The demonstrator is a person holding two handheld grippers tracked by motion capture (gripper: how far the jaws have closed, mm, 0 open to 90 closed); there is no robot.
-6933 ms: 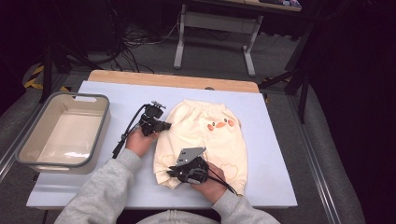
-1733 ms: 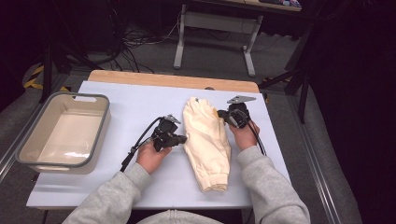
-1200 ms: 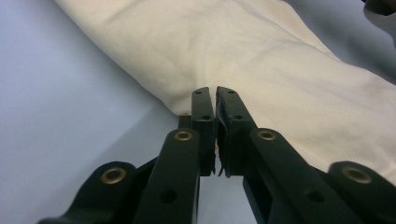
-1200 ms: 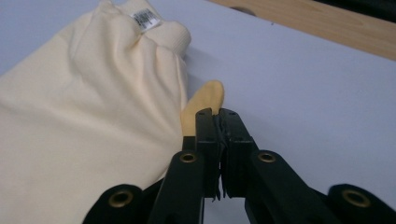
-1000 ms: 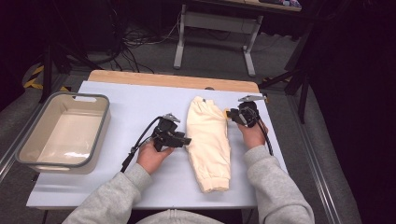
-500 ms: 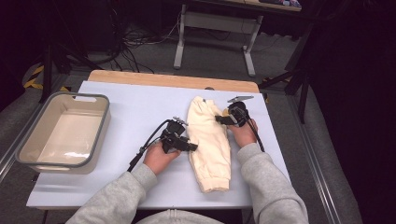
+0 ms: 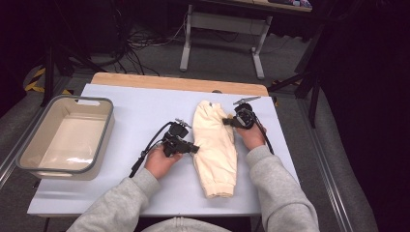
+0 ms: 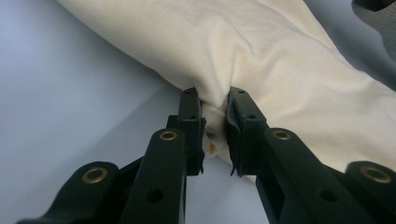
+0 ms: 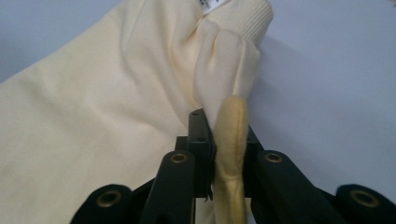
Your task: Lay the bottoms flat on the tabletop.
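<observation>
1. Vs. half a sec ago: left gripper (image 7: 195, 148) now sits against the left edge of the cream garment (image 7: 215, 145); before it stood just off that edge. Right gripper (image 7: 227, 122) is a touch lower on the garment's right edge, near the far end. Garment itself lies as before, folded into a long strip.
2. Vs. approx 7 s ago: garment was spread wide w/ a printed front showing; now it's a narrow strip, print out of sight.
3. Left jaws: have just been closing, now clamped on a pinch of cream fabric (image 8: 214, 126) at the strip's left edge, about mid-length. Left gripper view shows cloth bunched between the pads, a small gap held by the fabric.
4. Right jaws: have just been closing too, now nipped on a raised fold of fabric (image 9: 229, 135) at the right edge. Right gripper view shows the fold standing up between the pads, ribbed band and a label at the far end.
5. Garment lies right of bench (image 7: 145, 106) centre, running from far edge toward near edge.
6. Grey tub (image 7: 29, 159) sits at the bench's left edge, well apart from the garment.
</observation>
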